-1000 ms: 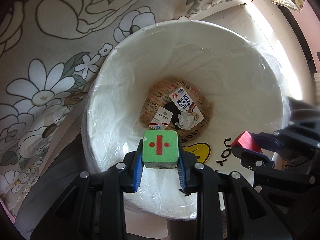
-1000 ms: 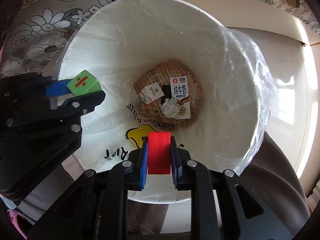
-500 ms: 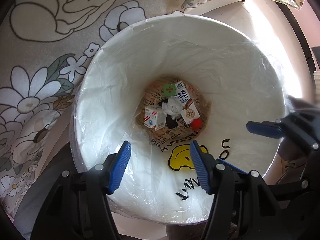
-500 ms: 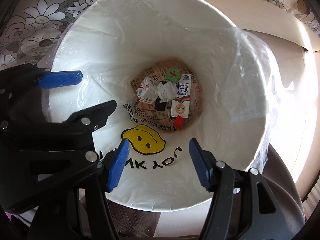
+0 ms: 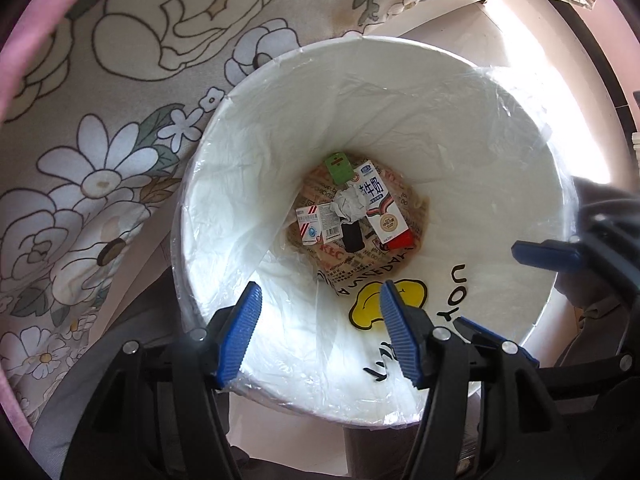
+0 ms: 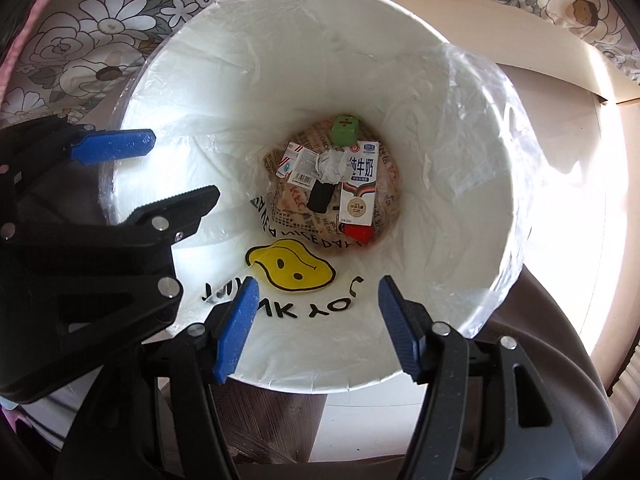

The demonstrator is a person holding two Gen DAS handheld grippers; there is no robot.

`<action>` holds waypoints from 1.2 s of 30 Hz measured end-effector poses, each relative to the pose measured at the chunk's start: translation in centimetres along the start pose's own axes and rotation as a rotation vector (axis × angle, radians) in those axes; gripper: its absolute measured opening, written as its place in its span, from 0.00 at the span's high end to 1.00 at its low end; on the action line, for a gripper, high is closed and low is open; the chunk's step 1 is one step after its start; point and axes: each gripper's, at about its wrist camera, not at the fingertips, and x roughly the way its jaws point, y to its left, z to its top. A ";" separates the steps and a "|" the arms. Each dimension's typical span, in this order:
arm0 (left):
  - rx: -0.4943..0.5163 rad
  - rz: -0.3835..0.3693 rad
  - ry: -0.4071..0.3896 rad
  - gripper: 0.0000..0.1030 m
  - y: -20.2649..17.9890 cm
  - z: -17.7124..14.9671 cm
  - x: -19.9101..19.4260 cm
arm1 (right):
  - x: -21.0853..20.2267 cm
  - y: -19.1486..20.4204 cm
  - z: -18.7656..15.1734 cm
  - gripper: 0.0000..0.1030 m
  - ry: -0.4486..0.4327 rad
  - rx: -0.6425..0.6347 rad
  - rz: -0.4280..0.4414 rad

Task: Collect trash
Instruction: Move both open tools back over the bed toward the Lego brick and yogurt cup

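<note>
a white trash bin (image 5: 256, 184) lined with clear plastic is seen from above, beside a floral cloth (image 5: 100, 168). over its near rim the left gripper (image 5: 320, 336) and right gripper (image 6: 318, 328) are held, their jaws just opened, spread with nothing between them. on the bin's bottom a milk carton (image 6: 360, 184), a smaller carton (image 6: 300, 164), crumpled paper (image 6: 331, 165), a green block (image 6: 346, 129) and a red block (image 6: 359, 233) are lying.

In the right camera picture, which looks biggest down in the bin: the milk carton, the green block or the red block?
1. Milk carton, clearly the largest.
2. Green block.
3. Red block, though the carton partly hides it, so it may match the green one.
</note>
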 end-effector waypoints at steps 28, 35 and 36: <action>0.006 0.088 -0.527 0.13 1.0 -5.9 -28.4 | -25.4 2.2 -3.8 0.29 -0.431 -0.090 -0.224; -0.109 0.085 -0.600 0.12 5.1 -3.5 -34.1 | -33.3 3.0 -1.3 0.27 -0.566 -0.112 -0.287; -0.131 0.087 -0.605 0.12 5.8 -3.1 -34.5 | -34.6 2.9 -0.6 0.26 -0.583 -0.109 -0.290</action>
